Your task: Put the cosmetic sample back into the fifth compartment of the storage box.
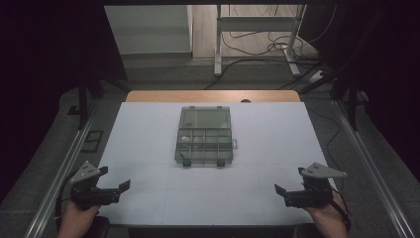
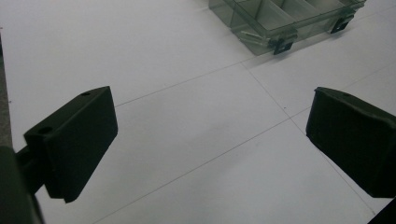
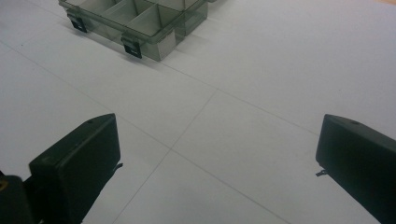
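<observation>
Both hands enter the high view from its lower edge, each gripping a set of tongs low over the near part of the worktop (image 1: 148, 144); the left hand (image 1: 77, 218) sits at about 7 o'clock of the white surface and holds the left tongs (image 1: 115, 179), whose black jaws stand wide apart with nothing between them; the right hand (image 1: 329, 218) sits at about 5 o'clock and holds the right tongs (image 1: 289, 179), jaws likewise spread and empty; each carries a grey three-cornered plate on top, and the two point inward toward one another.

In the left gripper view the left tongs (image 2: 210, 140) frame bare white worktop (image 2: 140, 46) crossed by thin lines; a clear compartment box (image 2: 280, 23) lies well apart at about 1 o'clock, two dark latches showing on its near edge; in the right gripper view the right tongs (image 3: 217, 163) open over the same lined worktop (image 3: 289, 60), with the compartment box (image 3: 140, 23) well apart at about 11 o'clock.

From the high view the compartment box (image 1: 204, 136) rests flat at the middle of the worktop, roughly 12 o'clock from the gap between the hands; its lid lies open toward the far side, the divided tray toward the person; small pale pieces sit in some left compartments, too small to tell what they are; beyond the far edge, a grey floor (image 1: 163, 74) with trailing cables (image 1: 257, 49) and metal frame legs (image 1: 218, 44).
</observation>
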Demonstrator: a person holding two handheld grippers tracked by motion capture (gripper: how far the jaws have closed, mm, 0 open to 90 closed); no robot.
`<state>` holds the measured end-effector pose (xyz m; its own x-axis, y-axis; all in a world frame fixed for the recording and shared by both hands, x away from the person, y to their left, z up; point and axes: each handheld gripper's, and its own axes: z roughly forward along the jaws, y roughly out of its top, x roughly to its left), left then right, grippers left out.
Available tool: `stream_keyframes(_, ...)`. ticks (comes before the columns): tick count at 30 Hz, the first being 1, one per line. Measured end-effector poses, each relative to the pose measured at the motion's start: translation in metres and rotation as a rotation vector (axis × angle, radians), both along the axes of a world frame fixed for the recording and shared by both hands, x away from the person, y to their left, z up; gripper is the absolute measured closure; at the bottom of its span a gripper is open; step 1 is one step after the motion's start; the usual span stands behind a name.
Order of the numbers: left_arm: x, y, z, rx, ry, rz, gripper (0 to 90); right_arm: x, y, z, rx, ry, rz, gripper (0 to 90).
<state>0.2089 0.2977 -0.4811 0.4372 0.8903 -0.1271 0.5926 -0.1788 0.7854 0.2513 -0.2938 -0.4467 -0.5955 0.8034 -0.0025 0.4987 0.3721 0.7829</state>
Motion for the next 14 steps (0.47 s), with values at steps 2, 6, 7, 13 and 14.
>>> stream_keyframes(2, 0.000, 0.000, 0.000, 0.001, -0.001, 0.000, 2.9, -0.004, -0.002, -0.001, -0.003, -0.007, -0.006, 0.4)
stream_keyframes(6, 0.000, 0.000, 0.000, -0.001, -0.001, 0.000, 2.8, -0.009, -0.006, -0.005, -0.012, -0.011, -0.024, 0.6)
stream_keyframes(7, 0.000, 0.000, 0.000, -0.001, -0.001, -0.001, 2.9, -0.009, -0.006, -0.006, -0.020, -0.011, -0.030, 0.7)
stream_keyframes(13, 0.002, -0.001, 0.000, 0.001, 0.000, -0.005, 2.9, -0.011, -0.010, -0.012, -0.040, 0.004, -0.051, 1.4)
stream_keyframes(14, 0.002, -0.001, 0.000, 0.002, -0.001, -0.005, 2.9, -0.011, -0.010, -0.012, -0.043, 0.009, -0.052, 1.4)
